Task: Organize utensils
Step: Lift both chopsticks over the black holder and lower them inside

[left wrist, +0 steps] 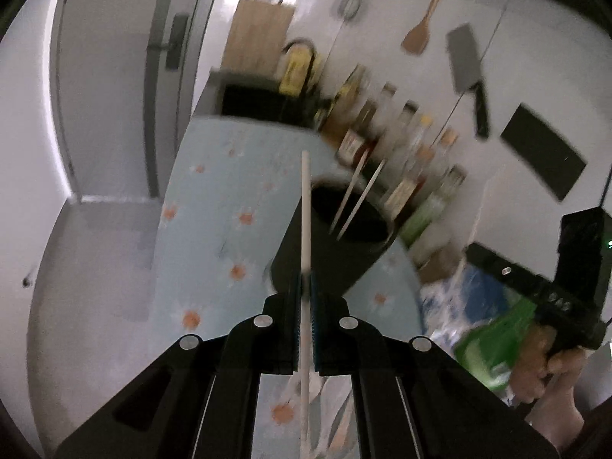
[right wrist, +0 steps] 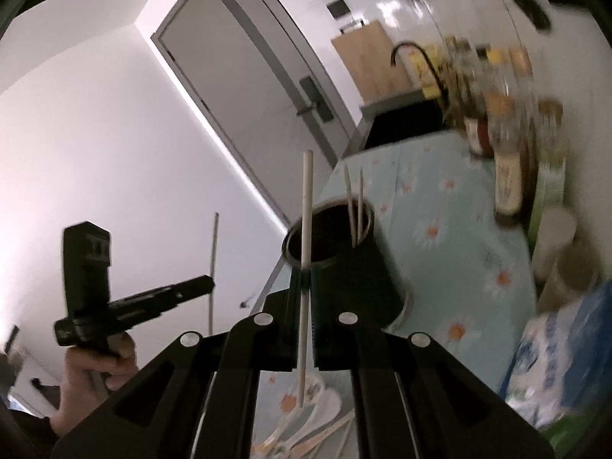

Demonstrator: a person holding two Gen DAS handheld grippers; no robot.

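Far left: white wall and a grey door (left wrist: 111,76) with a dark handle, floor below it. Left gripper (left wrist: 305,287) is clamped tight on a pale chopstick (left wrist: 305,206), jaws closed down to the stick's width; the stick runs upright between the pads, its tip reaching up past the near rim of the black utensil holder (left wrist: 325,244). In the right wrist view the left tool shows low on the left as a dark body in a hand, with a thin stick standing up in front of it. The holder stands on the light blue daisy-print tablecloth (left wrist: 214,214), middle of the counter, with two chopsticks (left wrist: 354,199) already leaning inside it toward the right. Right gripper (right wrist: 306,287) is likewise pinched shut on another pale chopstick (right wrist: 306,206), held upright just at the near left rim of the same holder (right wrist: 344,267); lower end of the stick hangs over white spoons (right wrist: 321,409) and wooden pieces lying on the cloth near the camera. Behind the holder: dark sink (left wrist: 260,103) with a curved black faucet (right wrist: 417,57), wooden cutting board (left wrist: 260,38) against the wall. Right of the holder: a row of bottles (left wrist: 405,145) along the wall, blurred. On the wall at right hang a wooden spatula (left wrist: 419,34) and a cleaver (left wrist: 468,72). Near right: blue-white package (right wrist: 566,348), green item (left wrist: 493,344).
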